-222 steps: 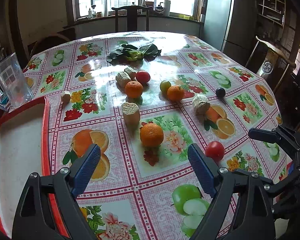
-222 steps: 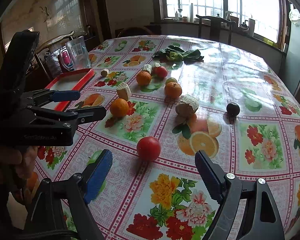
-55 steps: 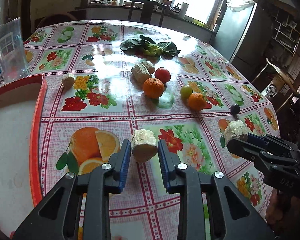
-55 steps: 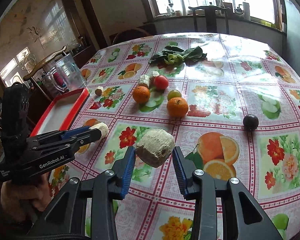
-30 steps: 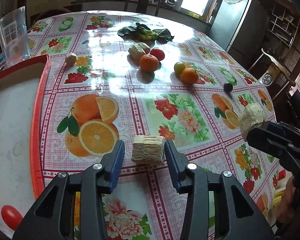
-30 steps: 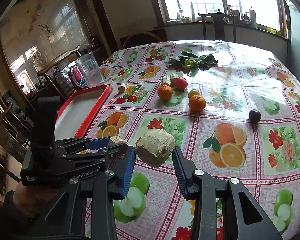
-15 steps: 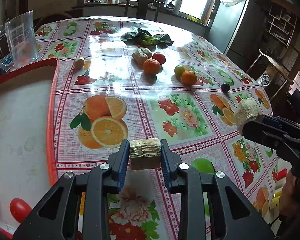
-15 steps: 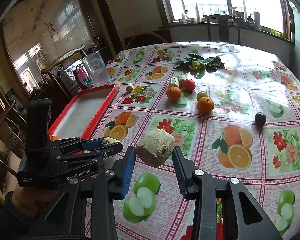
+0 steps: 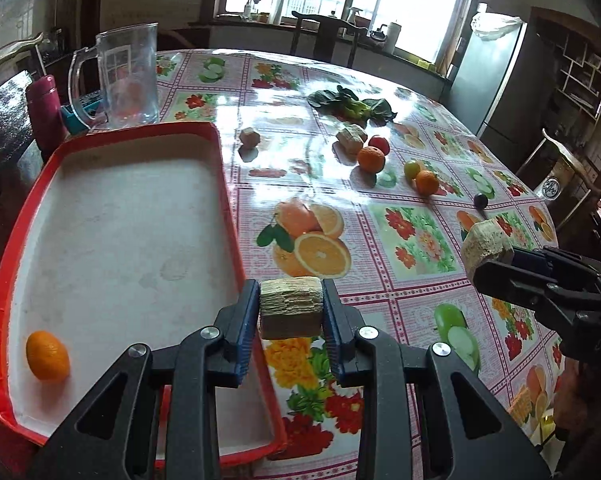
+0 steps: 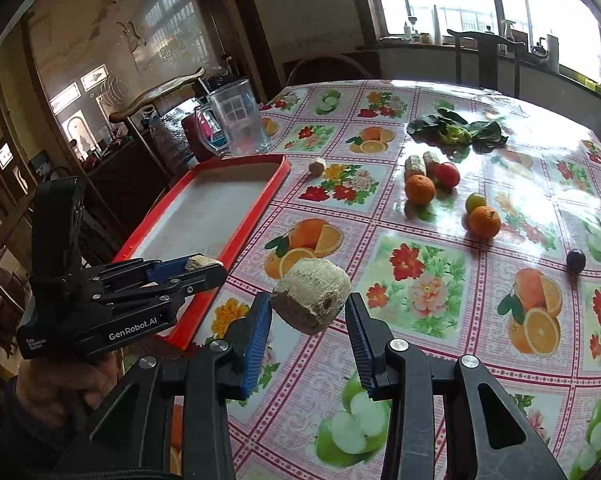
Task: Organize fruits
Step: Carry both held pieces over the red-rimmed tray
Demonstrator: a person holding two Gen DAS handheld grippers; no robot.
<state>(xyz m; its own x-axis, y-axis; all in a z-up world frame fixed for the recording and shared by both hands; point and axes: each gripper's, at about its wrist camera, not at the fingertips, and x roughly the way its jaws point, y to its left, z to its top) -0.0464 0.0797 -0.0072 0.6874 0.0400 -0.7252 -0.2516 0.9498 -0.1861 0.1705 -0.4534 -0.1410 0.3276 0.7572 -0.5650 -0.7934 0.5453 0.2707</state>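
Observation:
My left gripper (image 9: pixel 290 314) is shut on a pale fibrous stalk piece (image 9: pixel 291 307), held over the right rim of the red tray (image 9: pixel 224 184). One orange (image 9: pixel 47 355) lies in the tray's near left corner. My right gripper (image 10: pixel 309 318) is shut on a second stalk piece (image 10: pixel 312 294), held above the tablecloth to the right of the tray (image 10: pixel 256 216). It also shows in the left wrist view (image 9: pixel 485 245). On the table lie two oranges (image 10: pixel 420 189) (image 10: pixel 484 222), a tomato (image 10: pixel 446 174), a green fruit (image 10: pixel 475 201), a dark plum (image 10: pixel 576 259) and more stalk pieces (image 10: pixel 415 165).
A clear plastic jug (image 9: pixel 126 76) and a dark red flask (image 9: pixel 44 110) stand behind the tray. Leafy greens (image 9: pixel 350 106) lie at mid-table. A small stalk piece (image 9: pixel 249 138) sits near the tray's far corner. Chairs stand around the table.
Both grippers have carried their stalk pieces leftward toward the tray. The left one now hangs over the tray's right rim. The tomato seen in the tray before is out of frame.

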